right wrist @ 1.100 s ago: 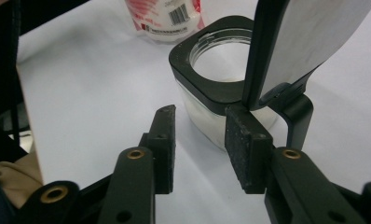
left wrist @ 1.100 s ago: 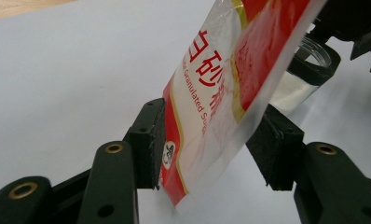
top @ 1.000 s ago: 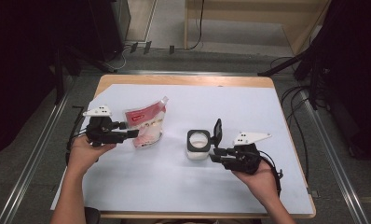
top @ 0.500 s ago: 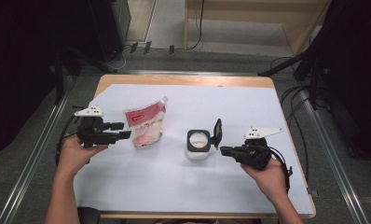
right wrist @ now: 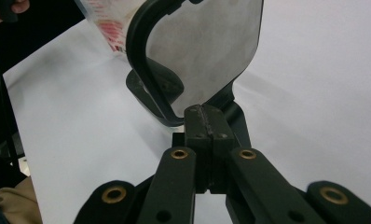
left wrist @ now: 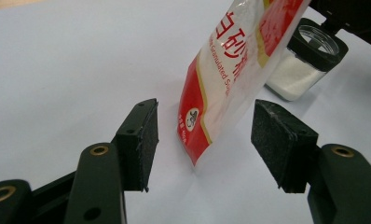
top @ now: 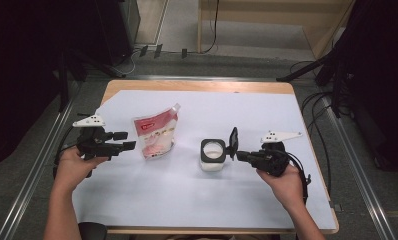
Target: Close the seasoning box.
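The right gripper [top: 235, 155] has its jaws pressed together just behind the jar's hinged lid [right wrist: 197, 56], nothing clamped between them as far as I can tell. The left gripper [left wrist: 204, 140] has just been opening; its pads [left wrist: 279, 140] stand apart either side of the pouch's lower corner without pressing it.

To do this step well, I judge the left jaws should close squarely on the pouch [top: 154, 136] before lifting, while the lid stays tipped up off the jar [top: 213, 156].

The pouch stands mid-table, just left of the jar, long axis upright and leaning, spout corner pointing up and away
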Tool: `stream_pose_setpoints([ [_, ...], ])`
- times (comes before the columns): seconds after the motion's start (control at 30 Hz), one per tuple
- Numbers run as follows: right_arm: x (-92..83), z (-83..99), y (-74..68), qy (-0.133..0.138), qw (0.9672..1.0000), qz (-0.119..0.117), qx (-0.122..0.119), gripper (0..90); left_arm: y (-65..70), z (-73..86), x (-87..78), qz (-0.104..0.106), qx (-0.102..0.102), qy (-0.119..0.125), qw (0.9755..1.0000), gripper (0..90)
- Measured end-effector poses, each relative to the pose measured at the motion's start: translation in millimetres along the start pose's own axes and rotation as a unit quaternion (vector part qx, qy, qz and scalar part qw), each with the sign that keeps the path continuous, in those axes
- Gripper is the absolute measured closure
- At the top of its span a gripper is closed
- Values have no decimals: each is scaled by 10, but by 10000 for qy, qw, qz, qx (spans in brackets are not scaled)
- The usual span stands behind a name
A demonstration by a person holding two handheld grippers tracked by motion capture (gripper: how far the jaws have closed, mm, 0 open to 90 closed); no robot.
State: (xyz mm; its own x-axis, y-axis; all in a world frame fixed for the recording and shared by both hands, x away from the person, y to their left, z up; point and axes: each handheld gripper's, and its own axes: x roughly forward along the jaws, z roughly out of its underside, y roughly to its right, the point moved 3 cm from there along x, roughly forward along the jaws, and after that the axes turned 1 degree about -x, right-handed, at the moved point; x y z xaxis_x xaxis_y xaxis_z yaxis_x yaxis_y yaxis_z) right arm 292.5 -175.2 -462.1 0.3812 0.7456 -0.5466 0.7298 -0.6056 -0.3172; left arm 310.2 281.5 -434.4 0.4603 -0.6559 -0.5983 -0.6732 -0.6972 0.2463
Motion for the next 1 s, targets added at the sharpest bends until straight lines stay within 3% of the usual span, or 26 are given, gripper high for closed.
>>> stream_pose_setpoints([
  [0.27,70,-36,21,3,10000,48,-33,900,-80,55,-78,-169,-198,34,9997,413],
  [0.4,102,-54,34,-20,10000,81,-36,900,-106,87,-63,-332,-161,1,9993,409],
  [1.0,176,-116,67,22,9998,166,95,900,-155,162,-12,-536,-279,7,9982,391],
])
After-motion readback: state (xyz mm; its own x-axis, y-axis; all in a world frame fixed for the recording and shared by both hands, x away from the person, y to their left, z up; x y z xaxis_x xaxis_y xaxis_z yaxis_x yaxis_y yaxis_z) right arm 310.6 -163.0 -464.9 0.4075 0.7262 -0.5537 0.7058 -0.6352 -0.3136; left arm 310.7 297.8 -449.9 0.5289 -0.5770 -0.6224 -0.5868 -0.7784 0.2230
